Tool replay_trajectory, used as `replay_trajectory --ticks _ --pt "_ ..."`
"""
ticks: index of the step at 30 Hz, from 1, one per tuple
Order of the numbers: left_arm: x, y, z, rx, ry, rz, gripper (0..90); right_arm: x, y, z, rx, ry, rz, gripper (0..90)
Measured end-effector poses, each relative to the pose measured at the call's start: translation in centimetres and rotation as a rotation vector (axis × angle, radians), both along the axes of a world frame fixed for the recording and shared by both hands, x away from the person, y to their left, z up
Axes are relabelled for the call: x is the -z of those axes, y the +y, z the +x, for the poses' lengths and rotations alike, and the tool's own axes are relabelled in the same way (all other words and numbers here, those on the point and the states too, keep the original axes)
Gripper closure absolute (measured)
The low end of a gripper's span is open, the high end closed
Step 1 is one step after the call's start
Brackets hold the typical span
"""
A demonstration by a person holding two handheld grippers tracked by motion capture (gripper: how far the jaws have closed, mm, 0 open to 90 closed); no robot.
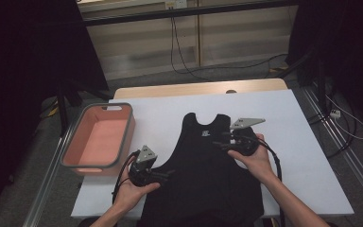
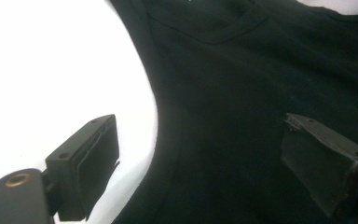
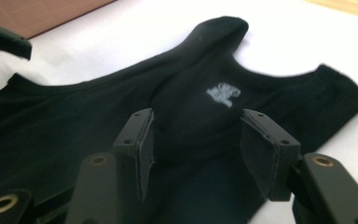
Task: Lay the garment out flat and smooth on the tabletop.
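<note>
black vest [image 1: 208, 165] flat beside empty pink basket [image 1: 75, 142]

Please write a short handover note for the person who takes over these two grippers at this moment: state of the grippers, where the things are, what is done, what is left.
Left gripper: open, low at the black tank top's left armhole edge, holding nothing.
Right gripper: open, over the chest near the right strap, holding nothing.
Things: tank top lies flat, face up, neck away from the person, on the white table. Pink bin stands at the left, nothing visible in it.
Done: garment spread out.
Left: probably folding it and placing it in the bin; no fold made yet.
</note>
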State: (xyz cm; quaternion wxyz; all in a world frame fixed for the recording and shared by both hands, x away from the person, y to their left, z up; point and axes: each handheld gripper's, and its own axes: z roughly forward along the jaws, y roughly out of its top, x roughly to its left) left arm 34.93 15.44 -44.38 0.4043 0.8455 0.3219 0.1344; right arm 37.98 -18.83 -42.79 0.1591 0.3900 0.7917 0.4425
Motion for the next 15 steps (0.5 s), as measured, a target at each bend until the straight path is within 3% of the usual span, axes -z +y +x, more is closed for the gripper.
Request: replay_trajectory --ticks 13,15 --pt "0.0 -0.4 -0.2 0.004 -0.032 0.011 14.8 0.1 -1.5 -3.6 -0.013 0.014 -0.020 43.6" --pt "-0.1 -0.5 -0.4 0.023 -0.030 0.016 15.0 0.1 -1.6 -4.4 -0.025 0.019 -0.031 43.7"
